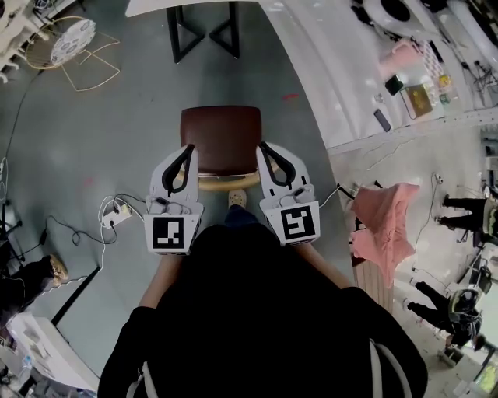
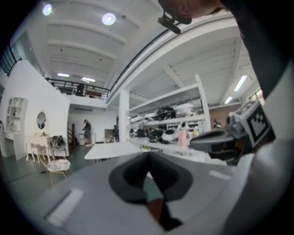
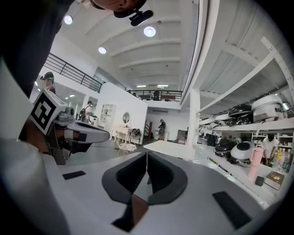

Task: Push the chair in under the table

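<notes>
A person stands behind a brown-seated chair with a curved pale wooden backrest (image 1: 222, 138). It sits on the grey floor, well short of the white-topped counter on black legs (image 1: 156, 6). The left tongs (image 1: 188, 149) and right tongs (image 1: 263, 146) flank the backrest, both pinched together and empty. The chair looks rigid and light and should slide readily. An even push on both ends of the back rail looks the best purchase.
</notes>
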